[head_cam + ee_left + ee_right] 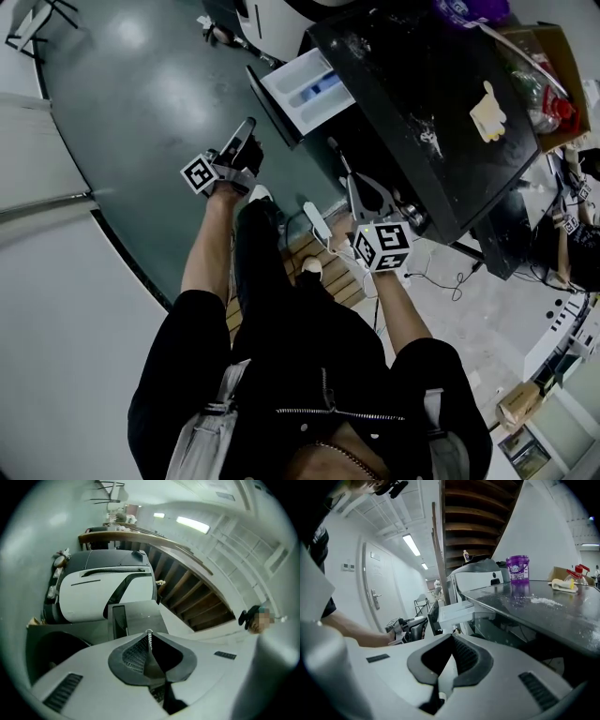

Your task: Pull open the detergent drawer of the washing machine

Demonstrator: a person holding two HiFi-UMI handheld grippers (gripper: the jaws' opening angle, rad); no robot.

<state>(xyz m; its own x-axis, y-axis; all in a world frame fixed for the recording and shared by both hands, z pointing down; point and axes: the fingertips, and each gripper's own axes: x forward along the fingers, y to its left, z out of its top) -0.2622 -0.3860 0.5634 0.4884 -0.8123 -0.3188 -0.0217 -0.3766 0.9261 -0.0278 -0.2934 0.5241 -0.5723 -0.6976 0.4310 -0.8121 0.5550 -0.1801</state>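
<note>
Detergent drawer [298, 86] stands pulled out of the washing machine [427, 122], at about 12 o'clock in the head view. It is a shallow white tray with divided compartments, one of them with a blue insert [320, 89], and it carries a dark front panel [274, 103] across its outer end. Its sliding axis runs from 2 o'clock, where it enters the machine under the black top, to 8 o'clock, where the panel faces out over the grey floor [141, 103]. In the right gripper view the drawer [457, 612] juts out level toward 9 o'clock from beneath the glossy top.

The left gripper [247, 125] sits at 8 o'clock from the drawer, near the panel's lower end but apart from it; its jaws are pressed together with nothing between them [149, 635]. The right gripper [345, 173] hangs at 5 o'clock from the drawer, beside the machine's front, its jaws likewise closed and empty [451, 637].
</note>
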